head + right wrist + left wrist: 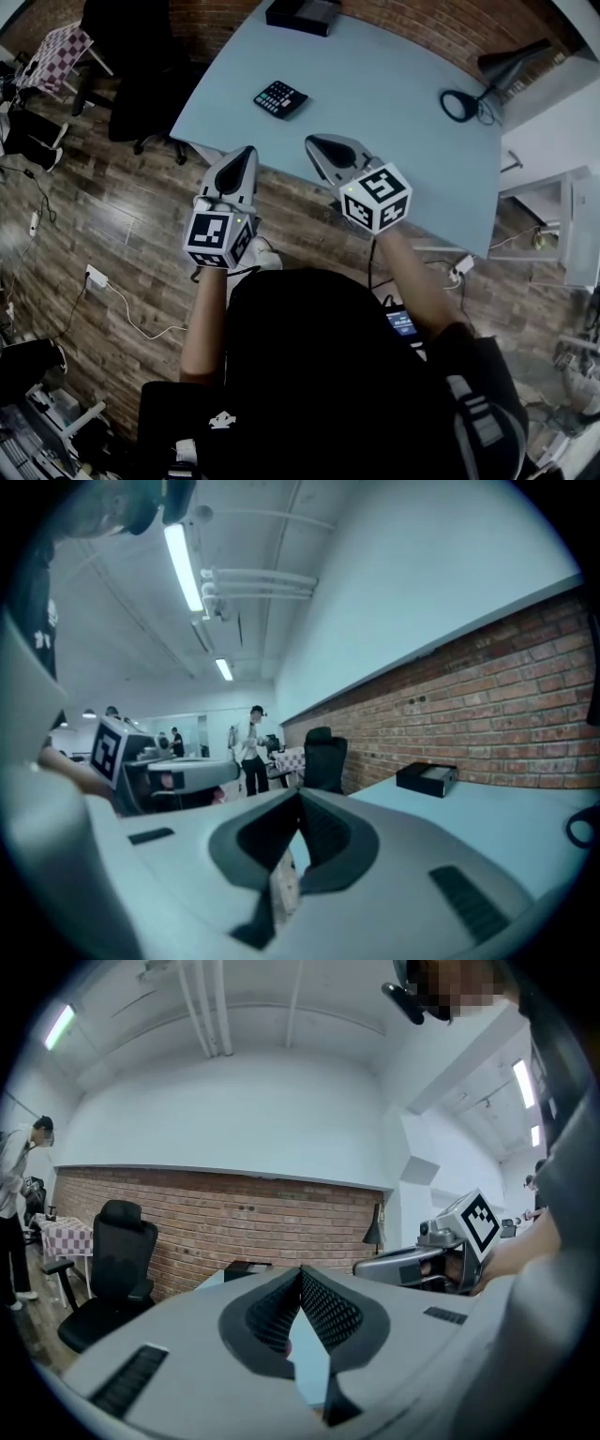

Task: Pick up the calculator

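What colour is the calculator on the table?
The calculator is mostly black, with lighter specks on its face. The head view shows it best.

No legible text, seemingly.

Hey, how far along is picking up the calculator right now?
Nothing looks done yet: the calculator lies on the table, untouched. In hand: nothing; the left gripper and right gripper hang short of it near the table's front edge, jaws together and empty. Left to do: reach over, open a gripper, close on the calculator, lift.
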